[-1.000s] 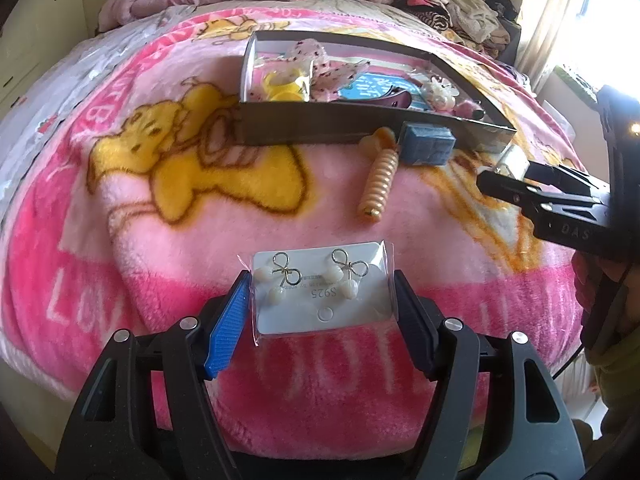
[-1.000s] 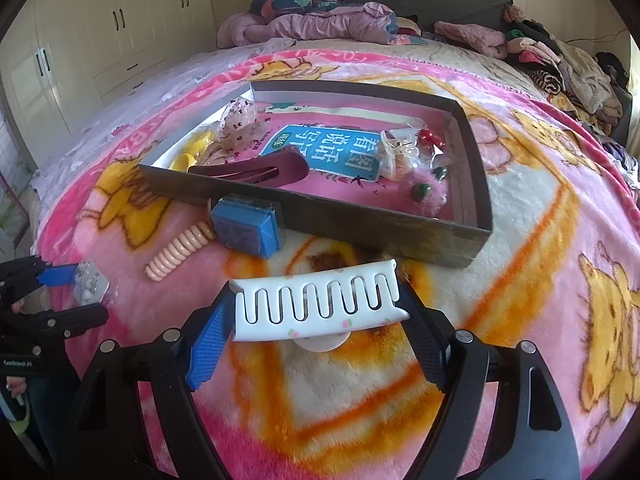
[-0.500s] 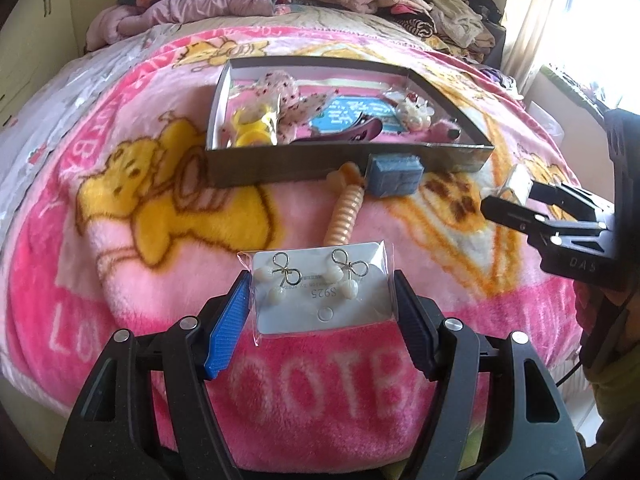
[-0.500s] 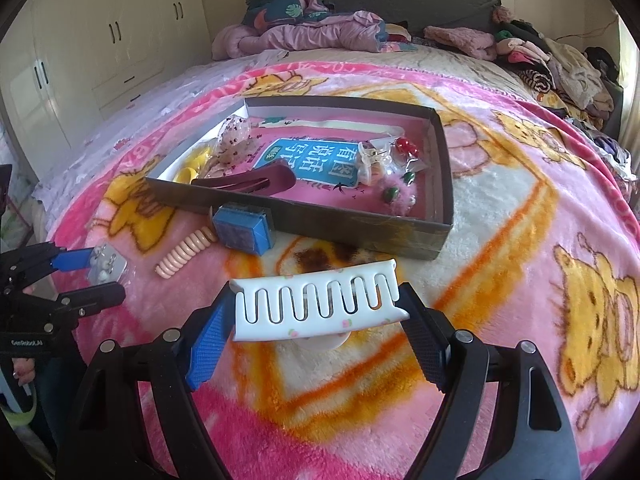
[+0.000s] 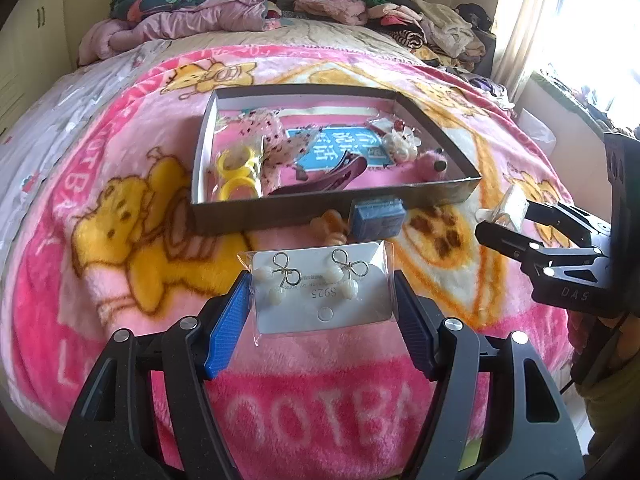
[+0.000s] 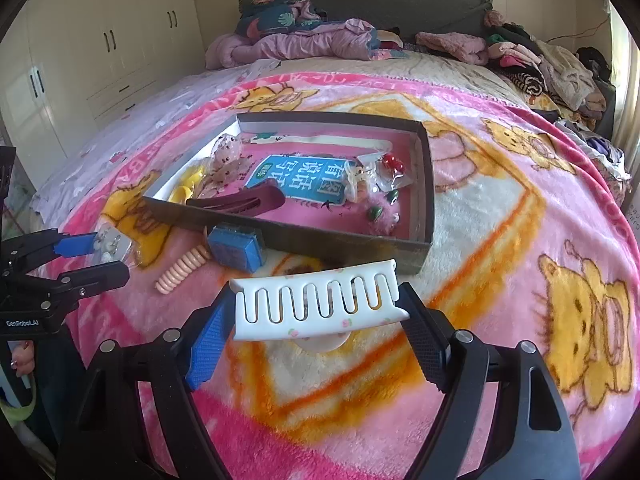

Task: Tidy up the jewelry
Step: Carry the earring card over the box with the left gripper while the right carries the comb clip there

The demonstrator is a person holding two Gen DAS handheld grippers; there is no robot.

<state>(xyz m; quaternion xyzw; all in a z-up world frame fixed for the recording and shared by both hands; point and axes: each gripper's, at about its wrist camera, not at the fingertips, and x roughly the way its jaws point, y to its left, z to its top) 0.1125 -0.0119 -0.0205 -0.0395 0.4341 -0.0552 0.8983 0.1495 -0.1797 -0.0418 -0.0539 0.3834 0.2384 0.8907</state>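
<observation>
My left gripper [image 5: 322,292] is shut on a bagged earring card [image 5: 322,286] with two bow earrings, held above the pink blanket. My right gripper [image 6: 318,312] is shut on a white hair claw clip [image 6: 318,300], also held above the blanket. A shallow grey box [image 5: 248,216] lies ahead with hair accessories inside: yellow rings [image 5: 236,172], a maroon clip [image 6: 240,204], a pink pompom [image 5: 430,162]. The box also shows in the right wrist view [image 6: 352,246]. The right gripper shows in the left wrist view [image 5: 508,220], the left gripper in the right wrist view [image 6: 108,254].
A blue box [image 6: 236,248] and a peach spiral hair tie [image 6: 182,270] lie on the blanket against the box's near wall. Piled clothes [image 6: 304,40] sit at the bed's head. White wardrobes [image 6: 80,60] stand at the left.
Both grippers have drawn back and risen from the box, which now looks smaller and farther. Each still holds its item.
</observation>
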